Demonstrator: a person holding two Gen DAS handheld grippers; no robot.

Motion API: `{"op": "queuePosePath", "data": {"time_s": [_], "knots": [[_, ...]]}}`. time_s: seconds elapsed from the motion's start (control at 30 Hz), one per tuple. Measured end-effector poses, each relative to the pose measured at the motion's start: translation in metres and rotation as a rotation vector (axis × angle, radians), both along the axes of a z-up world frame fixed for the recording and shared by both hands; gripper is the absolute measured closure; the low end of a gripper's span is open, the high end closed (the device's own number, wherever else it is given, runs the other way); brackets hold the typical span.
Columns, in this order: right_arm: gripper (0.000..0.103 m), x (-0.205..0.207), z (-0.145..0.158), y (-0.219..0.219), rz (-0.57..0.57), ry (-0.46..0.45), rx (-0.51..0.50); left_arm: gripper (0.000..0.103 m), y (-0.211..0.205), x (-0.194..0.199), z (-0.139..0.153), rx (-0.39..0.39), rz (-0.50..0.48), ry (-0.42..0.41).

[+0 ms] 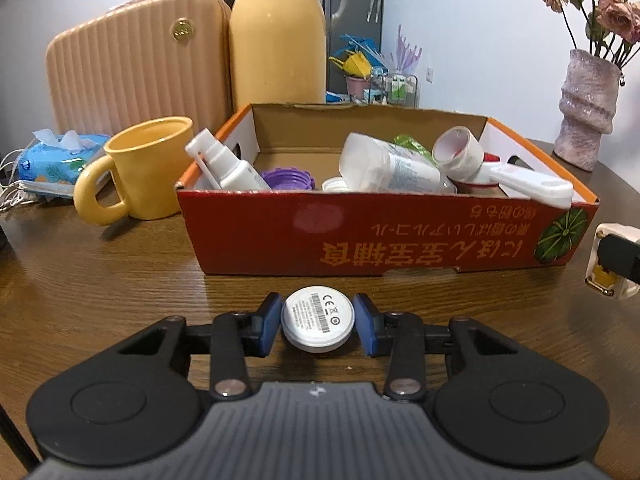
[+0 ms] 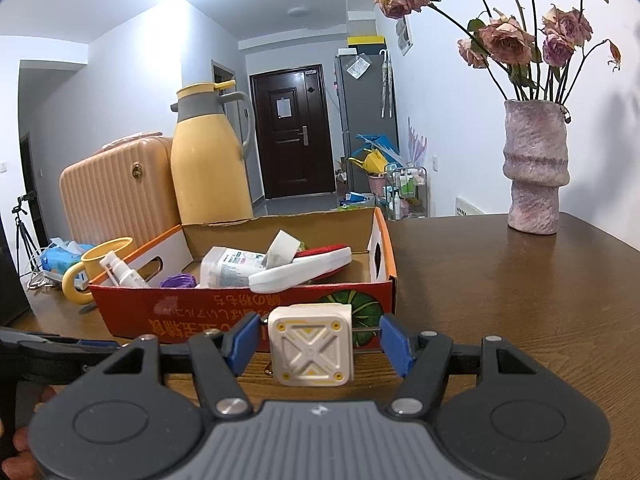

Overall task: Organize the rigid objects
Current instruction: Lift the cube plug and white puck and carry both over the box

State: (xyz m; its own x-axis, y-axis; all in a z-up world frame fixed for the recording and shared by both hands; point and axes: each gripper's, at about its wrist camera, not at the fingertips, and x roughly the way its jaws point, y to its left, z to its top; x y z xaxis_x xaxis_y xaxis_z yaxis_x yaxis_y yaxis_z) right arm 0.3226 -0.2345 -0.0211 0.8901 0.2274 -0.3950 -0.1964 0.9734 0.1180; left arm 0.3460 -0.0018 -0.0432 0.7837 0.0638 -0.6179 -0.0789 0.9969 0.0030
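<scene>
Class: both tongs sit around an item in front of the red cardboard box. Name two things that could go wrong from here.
1. The left tongs only bracket the round white disc; a gap shows at one pad, so it might slip out when lifted.
2. The box is already cluttered, so the white cube adapter between the open right tongs could land on the tilted bottle.

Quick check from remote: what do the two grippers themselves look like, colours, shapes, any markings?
Both look identical. The left gripper and right gripper each have blue fingertip pads on black fingers, black linkage bars with silver pivot screws, and two rounded black housings with embossed circles. Between these sits a ribbed dark grey body with a small pale logo. No cables show. Bare fingers appear at the right view's edge.
</scene>
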Motion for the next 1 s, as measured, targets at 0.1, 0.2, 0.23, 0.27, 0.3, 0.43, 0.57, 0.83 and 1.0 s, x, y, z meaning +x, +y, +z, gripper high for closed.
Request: {"op": "queuePosePath", "data": {"time_s": [0.1, 0.2, 0.23, 0.27, 0.3, 0.43, 0.57, 0.83, 1.0], "knots": [[0.038, -0.001, 0.002, -0.002, -0.003, -0.008, 0.004, 0.063, 0.003, -0.003, 0.005, -0.014, 0.001, -0.018], [0.038, -0.003, 0.004, -0.005, -0.010, -0.017, 0.011, 0.063, 0.003, -0.007, 0.012, -0.021, -0.001, -0.045], [0.038, -0.003, 0.005, -0.006, -0.012, -0.020, 0.013, 0.063, 0.004, -0.009, 0.014, -0.023, -0.003, -0.053], [0.038, -0.003, 0.006, -0.007, -0.015, -0.023, 0.016, 0.063, 0.003, -0.011, 0.016, -0.026, -0.006, -0.063], [0.038, -0.003, 0.007, -0.007, -0.017, -0.026, 0.018, 0.063, 0.003, -0.013, 0.019, -0.028, -0.010, -0.074], [0.038, -0.004, 0.009, -0.009, -0.020, -0.040, 0.023, 0.063, 0.001, -0.020, 0.028, -0.031, -0.020, -0.111], [0.038, -0.005, 0.014, -0.008, -0.020, -0.061, 0.026, 0.063, 0.000, -0.025, 0.037, -0.050, -0.029, -0.140], [0.038, -0.002, 0.026, -0.004, -0.014, -0.107, 0.032, 0.063, 0.000, -0.027, 0.056, -0.069, -0.026, -0.199], [0.038, 0.003, 0.032, 0.001, -0.009, -0.126, 0.026, 0.063, -0.002, -0.024, 0.067, -0.075, -0.018, -0.234]]}}
